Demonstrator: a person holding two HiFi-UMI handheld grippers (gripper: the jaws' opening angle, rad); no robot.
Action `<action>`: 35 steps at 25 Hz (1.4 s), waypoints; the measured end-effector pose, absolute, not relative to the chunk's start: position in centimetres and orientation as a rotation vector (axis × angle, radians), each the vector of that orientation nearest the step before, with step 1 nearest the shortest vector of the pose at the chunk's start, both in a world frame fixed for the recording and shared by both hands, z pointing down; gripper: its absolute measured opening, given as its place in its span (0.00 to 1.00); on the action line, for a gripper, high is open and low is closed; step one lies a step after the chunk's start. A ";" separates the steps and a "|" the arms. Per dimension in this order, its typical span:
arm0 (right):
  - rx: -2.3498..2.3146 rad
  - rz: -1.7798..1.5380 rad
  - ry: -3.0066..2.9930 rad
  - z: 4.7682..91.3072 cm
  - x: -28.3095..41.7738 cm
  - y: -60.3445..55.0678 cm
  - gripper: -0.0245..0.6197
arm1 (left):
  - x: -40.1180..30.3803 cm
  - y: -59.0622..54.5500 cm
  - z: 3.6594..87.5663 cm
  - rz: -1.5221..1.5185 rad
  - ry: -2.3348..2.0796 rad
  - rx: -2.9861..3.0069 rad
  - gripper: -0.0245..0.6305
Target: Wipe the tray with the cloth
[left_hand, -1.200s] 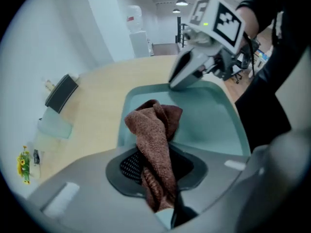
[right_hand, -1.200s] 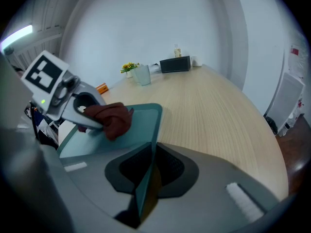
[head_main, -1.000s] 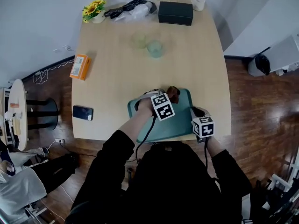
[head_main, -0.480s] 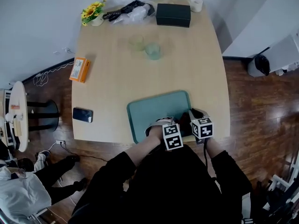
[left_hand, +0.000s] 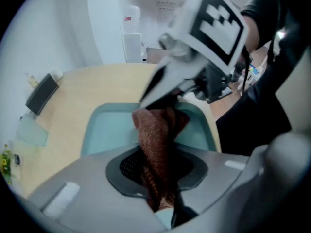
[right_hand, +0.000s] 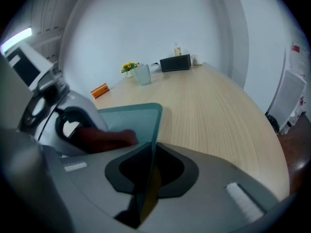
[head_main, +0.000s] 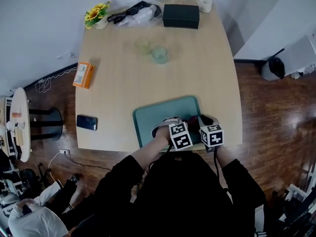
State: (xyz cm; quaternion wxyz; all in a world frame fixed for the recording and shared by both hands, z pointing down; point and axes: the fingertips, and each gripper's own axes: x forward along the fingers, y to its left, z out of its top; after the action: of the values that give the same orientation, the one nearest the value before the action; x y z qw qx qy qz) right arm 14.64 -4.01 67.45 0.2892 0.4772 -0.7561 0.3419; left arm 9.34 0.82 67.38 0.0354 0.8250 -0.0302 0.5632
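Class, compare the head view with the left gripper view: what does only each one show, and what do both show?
Only the head view: the black phone and the orange box. Only the left gripper view: a close look at the brown cloth clamped in the left gripper. Both: the teal tray, the black box and the right gripper.

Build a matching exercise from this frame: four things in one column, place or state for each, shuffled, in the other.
Things:
1. cloth
2. tray
3. orange box
4. black box

Place or state:
A. far end of the table
B. rim between the jaws of the right gripper
C. left edge of the table, seen from the head view
D. clamped in the jaws of the left gripper

Pairs: 1-D, 2-B, 3-C, 4-A
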 end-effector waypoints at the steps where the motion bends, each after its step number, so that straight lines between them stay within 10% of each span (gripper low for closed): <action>1: 1.274 0.911 -2.018 67.4 14.6 -4.0 0.09 | 9.2 -1.4 67.2 1.769 -0.140 2.547 0.15; 9: 1.277 0.909 -2.021 67.4 14.6 -4.1 0.09 | 9.9 -11.9 67.2 1.987 -0.358 2.500 0.15; 35: 1.266 0.892 -2.021 67.6 15.4 -4.3 0.09 | 3.8 7.4 67.5 1.634 -0.294 2.414 0.15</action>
State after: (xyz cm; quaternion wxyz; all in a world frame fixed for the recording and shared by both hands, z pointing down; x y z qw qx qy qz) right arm 15.38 -4.27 67.65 0.2932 0.4753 -0.7589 0.3349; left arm 3.82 7.40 67.47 0.1056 0.8194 -0.0997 0.5546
